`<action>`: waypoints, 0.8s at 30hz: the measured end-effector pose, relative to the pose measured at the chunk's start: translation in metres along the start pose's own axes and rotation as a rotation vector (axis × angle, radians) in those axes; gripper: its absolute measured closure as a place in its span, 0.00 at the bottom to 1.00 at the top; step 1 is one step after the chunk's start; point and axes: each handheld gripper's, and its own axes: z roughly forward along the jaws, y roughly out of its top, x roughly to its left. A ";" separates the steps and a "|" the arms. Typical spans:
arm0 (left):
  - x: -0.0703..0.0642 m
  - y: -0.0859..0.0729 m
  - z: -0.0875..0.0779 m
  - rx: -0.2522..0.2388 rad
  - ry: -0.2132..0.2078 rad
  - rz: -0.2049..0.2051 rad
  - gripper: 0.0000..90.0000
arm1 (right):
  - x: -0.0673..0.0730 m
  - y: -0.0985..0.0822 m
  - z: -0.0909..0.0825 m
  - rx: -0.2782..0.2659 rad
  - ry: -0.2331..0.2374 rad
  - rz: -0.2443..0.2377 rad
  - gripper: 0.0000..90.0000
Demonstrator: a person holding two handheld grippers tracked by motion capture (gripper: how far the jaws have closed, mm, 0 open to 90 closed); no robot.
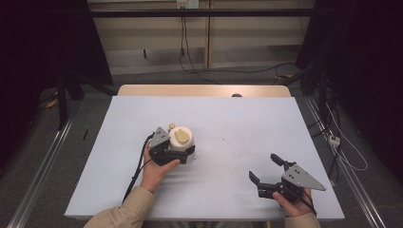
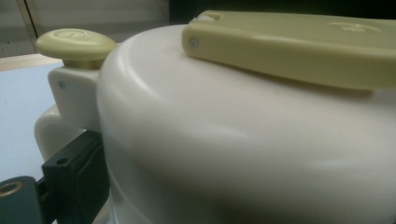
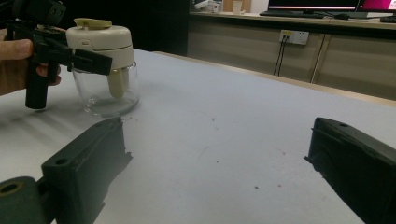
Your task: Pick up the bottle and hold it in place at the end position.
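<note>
A: Where's the jar?

B: The jar (image 1: 181,141) stands left of centre on my table (image 1: 228,123). My left gripper (image 1: 167,151) is clamped around its white lid (image 3: 99,37).

A: And the right?

B: My right gripper (image 1: 267,172) rests near the front edge, jaws apart, holding nothing.

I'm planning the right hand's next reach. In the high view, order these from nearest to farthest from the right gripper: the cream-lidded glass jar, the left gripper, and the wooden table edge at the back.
1. Cream-lidded glass jar: to the left of the right gripper, mid-table.
2. Left gripper: just beyond the jar, clamped on its lid's near-left side.
3. Wooden table edge: along the far side.
</note>
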 end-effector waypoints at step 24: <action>-0.002 -0.001 -0.002 -0.037 0.025 0.001 0.07 | -0.001 0.000 -0.001 -0.006 0.001 0.000 0.04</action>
